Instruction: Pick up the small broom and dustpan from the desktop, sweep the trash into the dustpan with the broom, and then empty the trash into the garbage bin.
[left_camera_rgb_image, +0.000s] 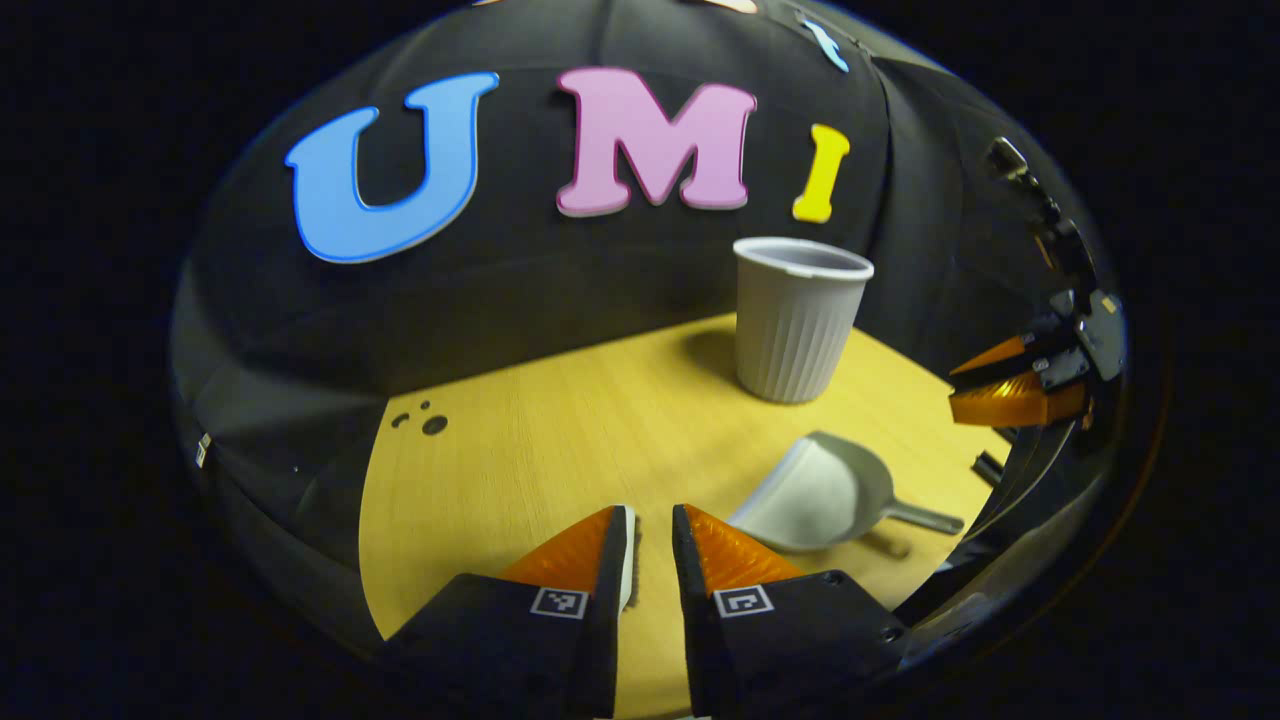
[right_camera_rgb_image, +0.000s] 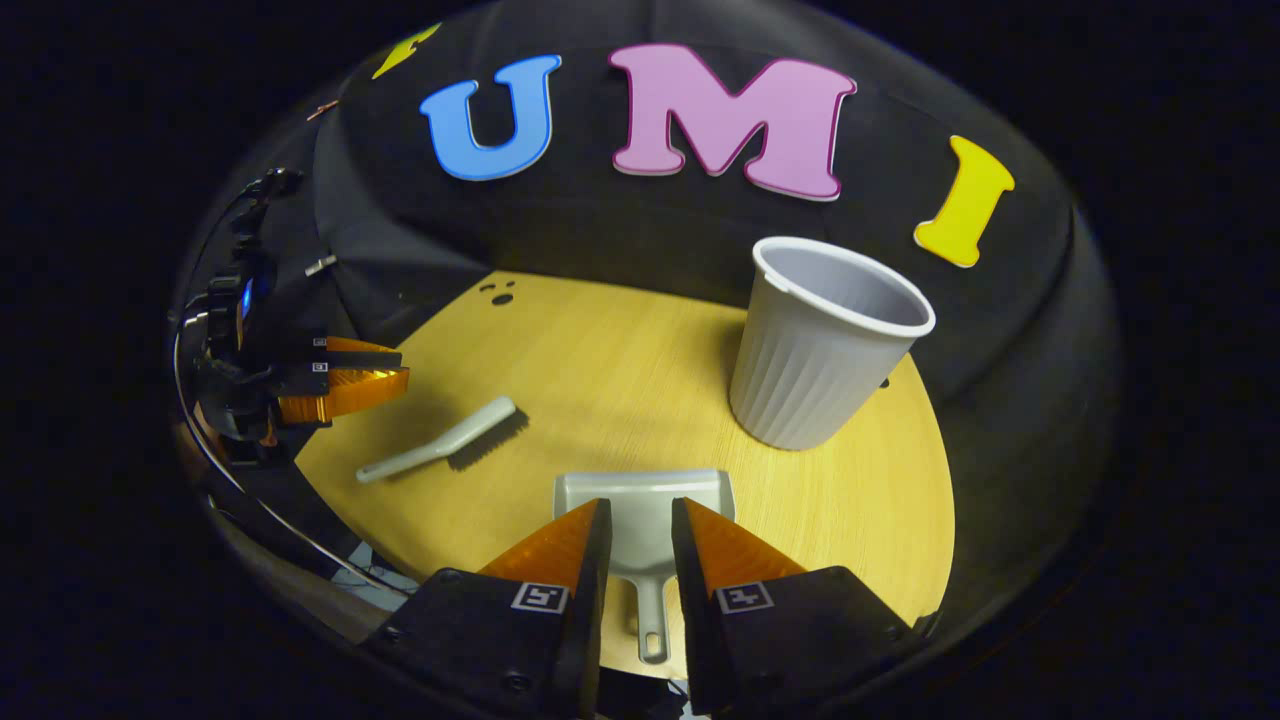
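A small pale broom (right_camera_rgb_image: 440, 445) lies flat on the yellow desktop (right_camera_rgb_image: 620, 370), left of the grey dustpan (right_camera_rgb_image: 645, 505). The dustpan's handle runs back between my right gripper's (right_camera_rgb_image: 640, 520) fingers, which hover above it, narrowly open and holding nothing. My left gripper (left_camera_rgb_image: 650, 525) is also narrowly open, and a pale sliver of the broom (left_camera_rgb_image: 626, 555) shows under its left finger. In the right gripper view, the left gripper (right_camera_rgb_image: 395, 370) hangs just left of the broom, apart from it. A grey ribbed garbage bin (left_camera_rgb_image: 800, 330) stands upright behind the dustpan (left_camera_rgb_image: 815, 490). A small brownish scrap (left_camera_rgb_image: 886, 546) lies by the dustpan's handle.
The desktop (left_camera_rgb_image: 560, 440) is round-edged, with the black cloth wall close behind it. A few small dark holes (left_camera_rgb_image: 430, 422) mark the far left of the desk. The other gripper (left_camera_rgb_image: 1020, 395) hangs at the desk's right edge, above the dustpan's handle end.
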